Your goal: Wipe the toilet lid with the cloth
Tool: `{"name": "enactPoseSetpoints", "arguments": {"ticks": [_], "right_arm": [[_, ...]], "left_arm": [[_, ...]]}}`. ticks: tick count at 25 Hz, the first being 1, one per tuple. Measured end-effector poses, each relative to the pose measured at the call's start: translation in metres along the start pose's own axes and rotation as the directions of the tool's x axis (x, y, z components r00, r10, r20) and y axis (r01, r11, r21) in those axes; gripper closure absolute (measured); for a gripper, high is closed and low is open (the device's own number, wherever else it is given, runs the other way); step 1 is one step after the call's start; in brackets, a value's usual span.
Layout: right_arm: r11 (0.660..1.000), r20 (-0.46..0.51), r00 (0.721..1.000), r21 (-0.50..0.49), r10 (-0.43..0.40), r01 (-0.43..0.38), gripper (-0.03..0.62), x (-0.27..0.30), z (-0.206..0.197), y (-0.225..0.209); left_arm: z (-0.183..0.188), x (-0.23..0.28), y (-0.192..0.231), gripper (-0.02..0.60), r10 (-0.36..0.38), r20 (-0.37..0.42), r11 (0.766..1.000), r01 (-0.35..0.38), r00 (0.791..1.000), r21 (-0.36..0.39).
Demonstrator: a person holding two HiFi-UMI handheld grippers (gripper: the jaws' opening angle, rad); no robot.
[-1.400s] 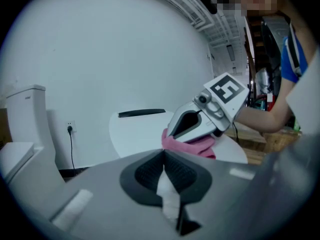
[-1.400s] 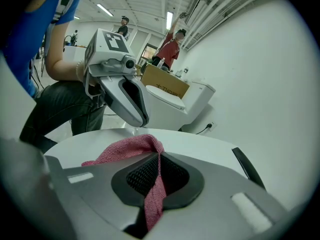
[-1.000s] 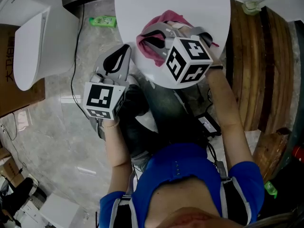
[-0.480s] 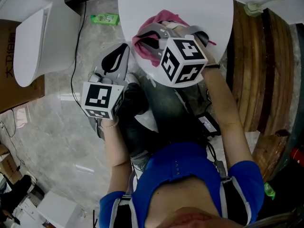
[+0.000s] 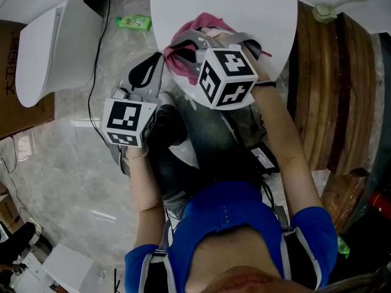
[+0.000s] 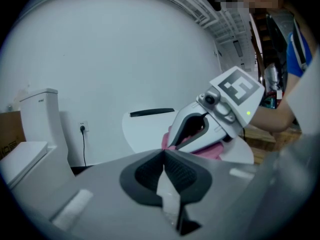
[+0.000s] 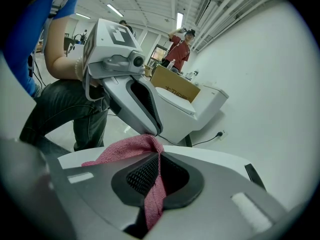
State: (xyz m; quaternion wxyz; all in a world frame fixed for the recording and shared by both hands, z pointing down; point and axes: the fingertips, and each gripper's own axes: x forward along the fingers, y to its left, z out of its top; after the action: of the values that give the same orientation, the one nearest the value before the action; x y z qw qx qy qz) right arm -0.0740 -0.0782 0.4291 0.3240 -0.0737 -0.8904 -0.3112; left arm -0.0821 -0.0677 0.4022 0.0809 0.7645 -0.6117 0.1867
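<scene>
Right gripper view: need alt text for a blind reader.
The right gripper is shut on a pink cloth lying on the white toilet lid. The left gripper is just beyond the cloth, with another toilet behind it.

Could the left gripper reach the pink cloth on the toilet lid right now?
Probably yes: the left gripper hangs just off the edge of the toilet lid, close beside the cloth, nothing between. But its jaws are shut, and the right gripper is clamped on the cloth.
</scene>
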Motion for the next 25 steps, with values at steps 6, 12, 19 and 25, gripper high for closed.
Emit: {"name": "enactPoseSetpoints", "arguments": {"ticks": [6,12,19,25], "right_arm": [[1.0,0.003,1.0,-0.013,0.011,-0.011,0.586,0.001,0.005,0.008],[1.0,0.006,1.0,-0.017,0.018,-0.018,0.586,0.001,0.008,0.01],[0.999,0.001,1.0,-0.028,0.019,-0.019,0.586,0.002,0.008,0.012],[0.999,0.005,1.0,-0.048,0.023,-0.022,0.586,0.005,0.012,0.014]], "left_arm": [[0.0,-0.001,0.001,0.578,0.01,-0.004,1.0,-0.01,1.0,0.0],[0.003,-0.003,0.006,0.578,0.033,0.011,0.999,-0.033,0.999,-0.015],[0.005,-0.012,0.017,0.578,0.086,0.041,0.995,-0.084,0.995,-0.048],[0.01,-0.012,0.014,0.578,0.078,0.064,0.996,-0.075,0.995,-0.043]]}}
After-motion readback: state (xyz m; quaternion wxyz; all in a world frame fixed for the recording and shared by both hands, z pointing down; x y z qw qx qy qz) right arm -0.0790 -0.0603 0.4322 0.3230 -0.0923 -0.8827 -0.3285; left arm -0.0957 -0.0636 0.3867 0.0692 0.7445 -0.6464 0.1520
